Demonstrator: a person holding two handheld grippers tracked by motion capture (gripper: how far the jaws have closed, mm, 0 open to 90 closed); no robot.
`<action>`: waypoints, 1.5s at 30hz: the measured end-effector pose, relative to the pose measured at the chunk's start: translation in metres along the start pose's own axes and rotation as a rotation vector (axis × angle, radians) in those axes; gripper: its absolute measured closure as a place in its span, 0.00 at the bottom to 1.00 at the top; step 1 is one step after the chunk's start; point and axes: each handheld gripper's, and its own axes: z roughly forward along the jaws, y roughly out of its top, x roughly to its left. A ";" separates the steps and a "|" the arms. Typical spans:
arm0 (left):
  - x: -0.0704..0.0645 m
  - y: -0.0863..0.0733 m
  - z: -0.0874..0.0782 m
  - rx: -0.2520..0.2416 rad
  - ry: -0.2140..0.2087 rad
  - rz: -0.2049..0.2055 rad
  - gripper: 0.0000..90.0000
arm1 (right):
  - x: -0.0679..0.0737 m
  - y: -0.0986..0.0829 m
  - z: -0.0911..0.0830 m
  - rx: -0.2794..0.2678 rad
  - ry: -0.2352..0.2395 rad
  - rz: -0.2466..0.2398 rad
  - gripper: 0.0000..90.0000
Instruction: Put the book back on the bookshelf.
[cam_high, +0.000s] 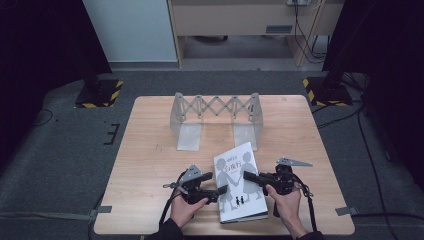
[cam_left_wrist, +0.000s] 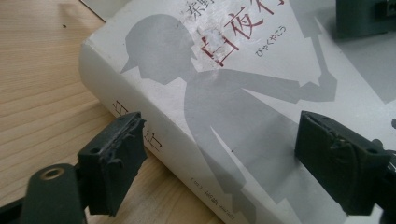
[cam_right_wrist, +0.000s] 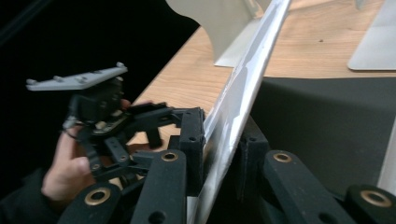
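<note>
White book (cam_high: 238, 182) lies near the front edge of the wooden worktop (cam_high: 150, 150). My right fingers (cam_right_wrist: 191, 144) pinch its cover (cam_right_wrist: 243, 88) edge, lifting it. My left fingers (cam_left_wrist: 116, 158) gape wide around its spine corner. Behind stands a folding rack (cam_high: 215, 117).

One book (cam_high: 238, 182); one folding rack (cam_high: 216, 116); two tools, left (cam_high: 218, 192) and right (cam_high: 248, 176); one table (cam_high: 145, 165)

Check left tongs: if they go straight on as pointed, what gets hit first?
Most likely the book. The left tongs stand open around its spine corner, one jaw beside the spine, the other over the cover, so its spine edge comes first. Depth is uncertain.
</note>
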 end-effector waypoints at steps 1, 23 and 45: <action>0.001 -0.001 0.001 -0.009 -0.013 -0.008 0.14 | 0.000 0.000 -0.001 -0.003 0.010 -0.001 0.86; 0.011 -0.012 0.015 -0.031 -0.247 -0.182 0.00 | 0.004 0.007 -0.013 -0.029 0.192 -0.064 0.86; 0.013 -0.013 0.021 0.074 -0.190 -0.265 0.03 | -0.022 0.000 -0.011 -0.015 -0.024 -0.151 0.58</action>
